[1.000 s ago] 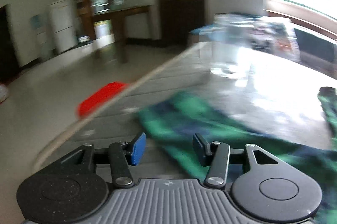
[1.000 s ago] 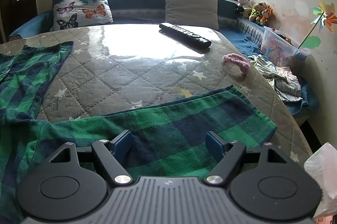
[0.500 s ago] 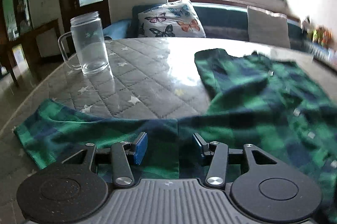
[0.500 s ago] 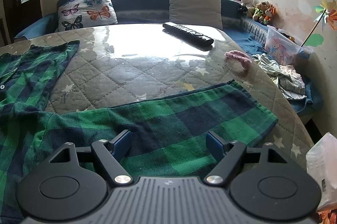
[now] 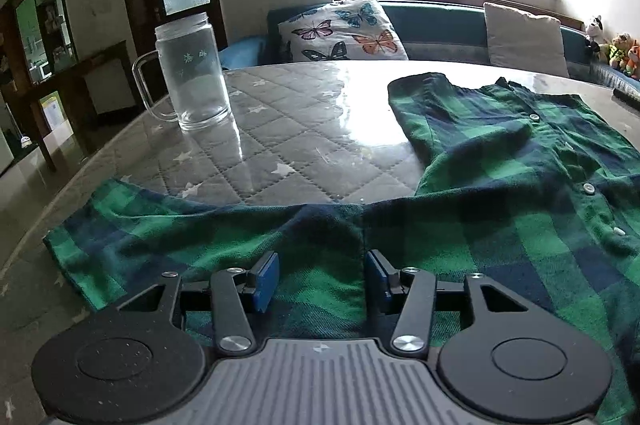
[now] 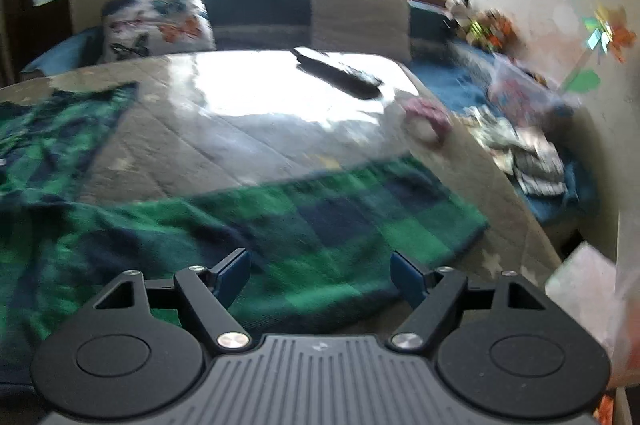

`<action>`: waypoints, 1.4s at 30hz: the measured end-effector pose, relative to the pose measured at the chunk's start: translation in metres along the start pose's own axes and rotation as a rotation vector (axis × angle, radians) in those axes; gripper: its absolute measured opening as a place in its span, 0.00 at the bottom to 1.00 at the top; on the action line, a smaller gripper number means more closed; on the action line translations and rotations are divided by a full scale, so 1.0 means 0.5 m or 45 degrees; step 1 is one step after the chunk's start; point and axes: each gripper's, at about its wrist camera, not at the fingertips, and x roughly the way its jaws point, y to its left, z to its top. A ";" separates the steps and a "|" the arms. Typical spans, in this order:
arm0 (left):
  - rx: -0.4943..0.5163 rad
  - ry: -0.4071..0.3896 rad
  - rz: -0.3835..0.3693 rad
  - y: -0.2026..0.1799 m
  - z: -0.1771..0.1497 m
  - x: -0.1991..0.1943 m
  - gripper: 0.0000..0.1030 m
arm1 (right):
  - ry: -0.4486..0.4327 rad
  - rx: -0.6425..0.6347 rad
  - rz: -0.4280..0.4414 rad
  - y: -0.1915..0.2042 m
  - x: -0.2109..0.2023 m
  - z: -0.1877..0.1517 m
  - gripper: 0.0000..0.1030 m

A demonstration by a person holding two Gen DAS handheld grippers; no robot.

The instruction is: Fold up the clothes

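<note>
Shirt [image 5: 500, 193]: soft green-navy plaid, flat on quilted table [image 5: 304, 129] | left gripper [image 5: 322, 275] open, empty | right gripper [image 6: 320, 271] wide, empty

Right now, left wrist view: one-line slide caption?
Open left gripper over a spread plaid shirt on the quilted table, glass mug behind.

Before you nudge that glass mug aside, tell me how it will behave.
The glass mug is tall and narrow, so a push near its rim would probably tip it; push low. The table cover under it looks glossy, so it may slide easily. It is clear glass standing near the table edge, so a fall could likely break it.
</note>
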 end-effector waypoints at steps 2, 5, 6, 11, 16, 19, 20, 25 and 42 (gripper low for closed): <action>0.011 0.002 0.013 -0.004 0.001 -0.004 0.52 | -0.037 -0.036 0.075 0.029 -0.015 0.012 0.77; 0.038 -0.001 0.038 -0.014 0.001 -0.010 0.52 | -0.057 -0.092 0.188 0.082 -0.021 0.030 0.74; 0.041 0.001 0.041 -0.016 0.000 -0.012 0.52 | -0.058 -0.117 0.225 0.101 -0.019 0.034 0.73; 0.041 -0.010 0.022 -0.029 0.010 -0.036 0.51 | -0.057 -0.235 0.331 0.185 -0.005 0.041 0.61; 0.108 -0.050 -0.091 -0.081 0.020 -0.073 0.51 | -0.009 -0.314 0.360 0.222 0.003 0.016 0.55; 0.152 -0.055 -0.178 -0.124 0.022 -0.085 0.51 | 0.002 -0.341 0.357 0.219 -0.015 -0.014 0.56; 0.167 -0.056 -0.209 -0.139 0.022 -0.088 0.51 | 0.004 -0.343 0.359 0.216 -0.023 -0.024 0.56; 0.250 -0.080 -0.343 -0.219 0.025 -0.102 0.51 | 0.018 -0.349 0.365 0.197 -0.066 -0.066 0.56; 0.534 -0.047 -0.603 -0.350 -0.037 -0.117 0.48 | -0.052 -0.460 0.517 0.267 -0.087 0.030 0.53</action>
